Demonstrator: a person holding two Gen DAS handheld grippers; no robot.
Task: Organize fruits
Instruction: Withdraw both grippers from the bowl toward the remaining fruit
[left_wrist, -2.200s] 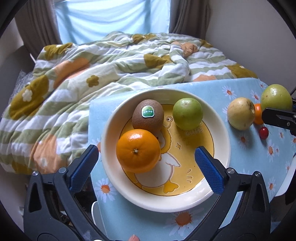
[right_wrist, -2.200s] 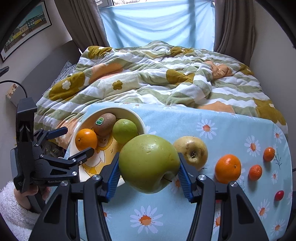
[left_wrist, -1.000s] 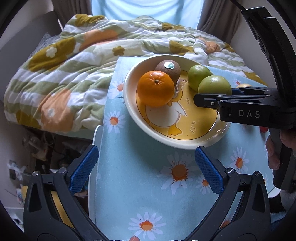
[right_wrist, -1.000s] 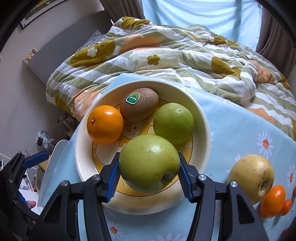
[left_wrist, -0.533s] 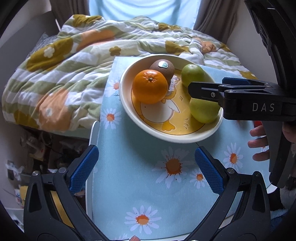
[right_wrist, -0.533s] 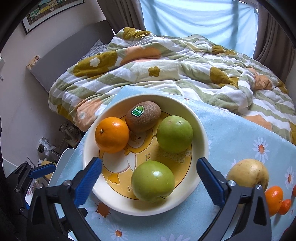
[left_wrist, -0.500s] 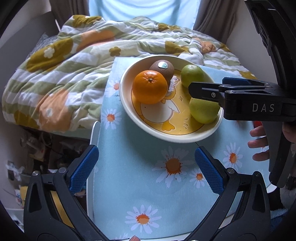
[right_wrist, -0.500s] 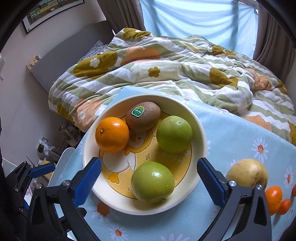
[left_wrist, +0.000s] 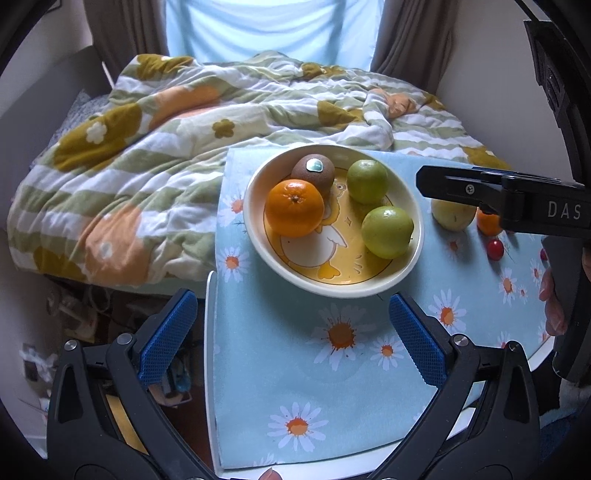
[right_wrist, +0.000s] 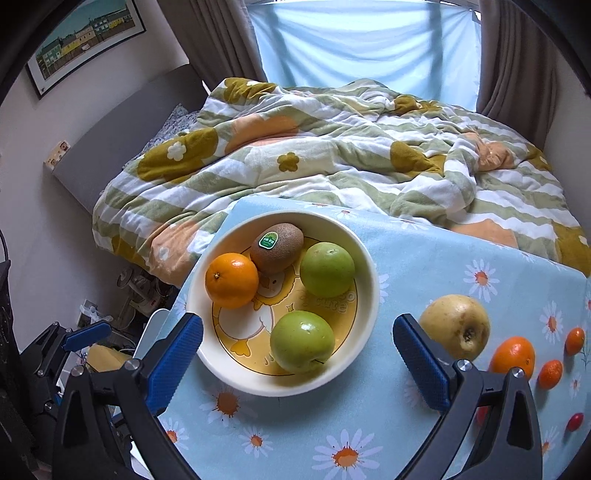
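both grippers' fingers (right_wrist: 421, 354) spread and empty above bowl (right_wrist: 364, 258) with four fruits, possibly two apples

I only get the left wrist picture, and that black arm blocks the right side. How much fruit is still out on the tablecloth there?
Observer: Beside the bowl lies a yellow pear, then one orange.
Operator: Anything smaller?
Observer: Two tiny oranges past it, and a red cherry tomato near the edge.
Operator: Is that other gripper carrying anything?
Observer: No, the right gripper is wide open and empty.
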